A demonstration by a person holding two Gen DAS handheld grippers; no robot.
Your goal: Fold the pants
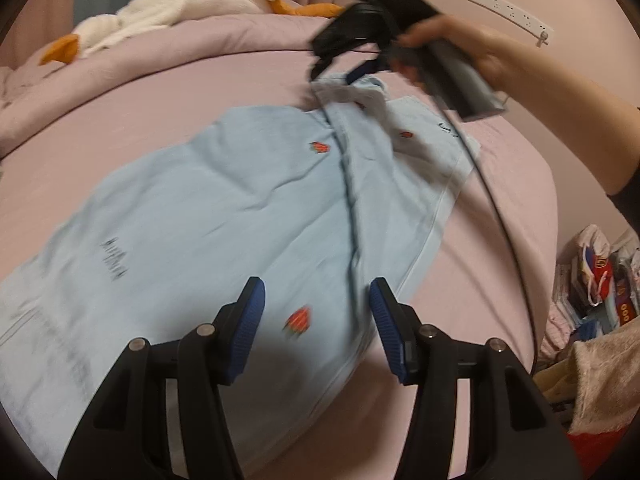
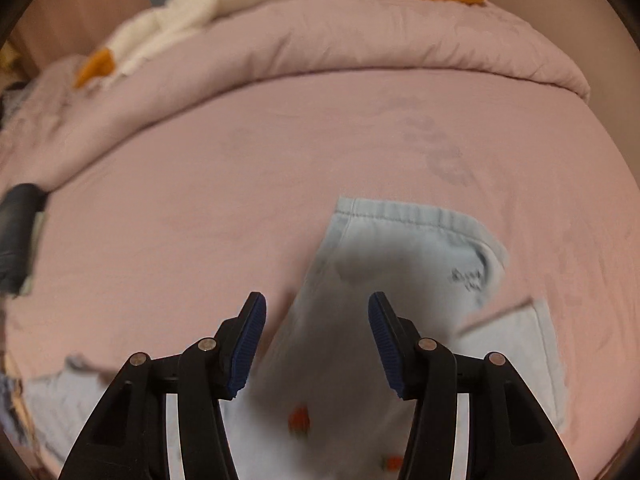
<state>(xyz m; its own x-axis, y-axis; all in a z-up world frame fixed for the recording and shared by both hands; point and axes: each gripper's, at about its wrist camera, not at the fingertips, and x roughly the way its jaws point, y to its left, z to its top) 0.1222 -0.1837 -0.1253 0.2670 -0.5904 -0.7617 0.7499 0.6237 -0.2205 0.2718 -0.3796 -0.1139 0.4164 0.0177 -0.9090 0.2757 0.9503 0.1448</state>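
Note:
Light blue pants (image 1: 224, 208) with small red strawberry marks lie spread on the pink bed. My left gripper (image 1: 317, 286) is open and empty, hovering over the near part of the pants. My right gripper (image 1: 340, 74), held in a hand, is at the far end of the pants, right by the bunched waistband. In the right wrist view my right gripper (image 2: 316, 304) is open just above the pants (image 2: 404, 256), whose waistband edge lies ahead of it. Its fingers hold nothing.
A pink duvet (image 2: 360, 40) is rolled along the head of the bed, with a white and orange plush toy (image 1: 172, 4) on it. A cable (image 1: 508, 232) runs from the right gripper. Bags and clutter (image 1: 592, 292) sit beside the bed at the right.

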